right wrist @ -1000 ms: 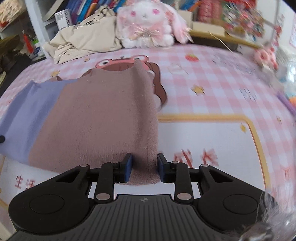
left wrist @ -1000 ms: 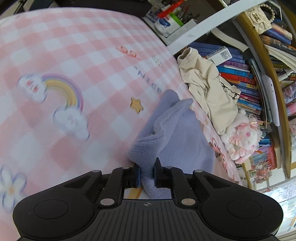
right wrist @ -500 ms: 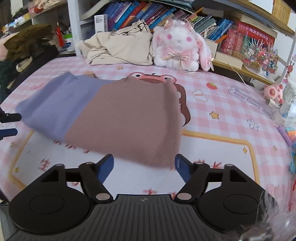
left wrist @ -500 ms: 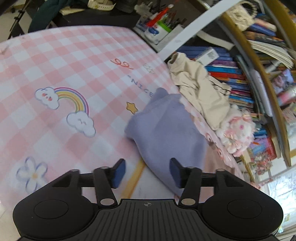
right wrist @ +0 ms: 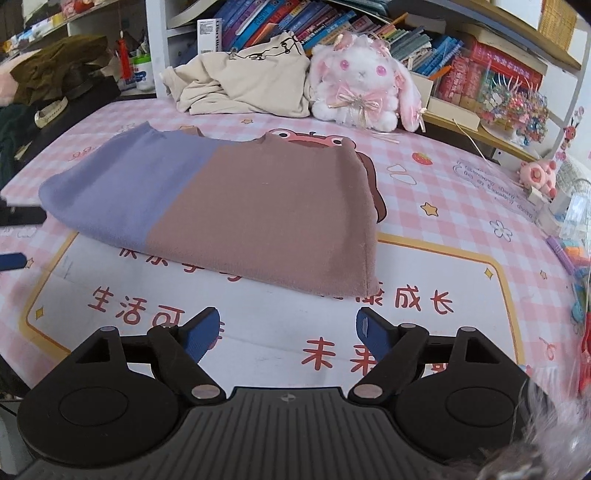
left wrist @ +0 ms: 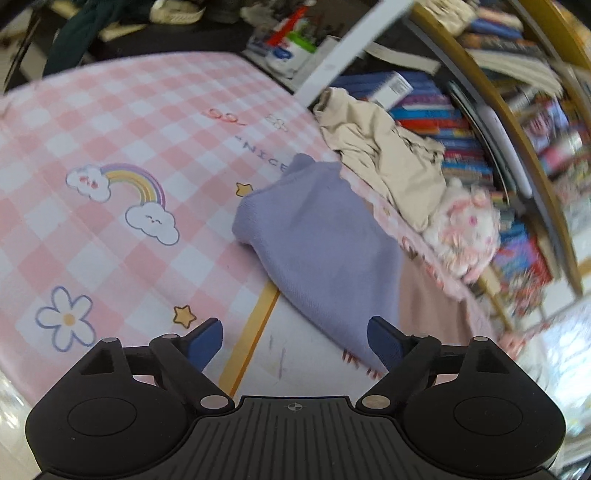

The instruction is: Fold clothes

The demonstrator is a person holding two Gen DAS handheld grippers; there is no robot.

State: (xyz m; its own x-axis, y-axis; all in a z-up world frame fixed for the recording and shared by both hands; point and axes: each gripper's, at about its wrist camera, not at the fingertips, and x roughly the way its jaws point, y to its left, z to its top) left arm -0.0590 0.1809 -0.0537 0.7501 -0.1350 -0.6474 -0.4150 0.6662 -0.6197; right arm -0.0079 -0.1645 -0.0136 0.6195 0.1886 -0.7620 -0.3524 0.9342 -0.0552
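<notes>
**Folded garment released on worktop**

A knitted garment (right wrist: 225, 210) is laid flat as a folded rectangle on the worktop (right wrist: 424, 206). Two colour blocks are shown: a lilac section on the left of the right wrist view and a dusty brown section on the right. A fine, soft knit texture is seen, with a stitched hem along the right-hand edge. In the left wrist view the lilac end (left wrist: 317, 243) is presented with a rounded, slightly puffed fold.

The worktop is covered by a smooth printed mat in pink and white check, with a rainbow (left wrist: 125, 192), clouds, stars, flowers and a yellow-bordered white panel bearing red characters.

At the far edge a crumpled cream cloth (right wrist: 247, 81) is heaped beside a fluffy white and pink plush rabbit (right wrist: 362, 85). Shelves of books (right wrist: 295, 22) are located behind them.

The left gripper (left wrist: 294, 341) is held just short of the lilac end. Its blue-padded fingers (left wrist: 205, 341) are spread wide and are opening further; nothing is gripped, though the garment's near corner is seen just in front of the right-hand pad. The right gripper (right wrist: 286, 334) is held just short of the brown edge, its fingers (right wrist: 201, 334) likewise wide and opening, with only bare mat between them.

One second earlier, both pairs of fingers were closed on the garment's near edge. Since then the cloth has been let go and both grippers have been drawn back, so that the whole fold is now exposed.
</notes>
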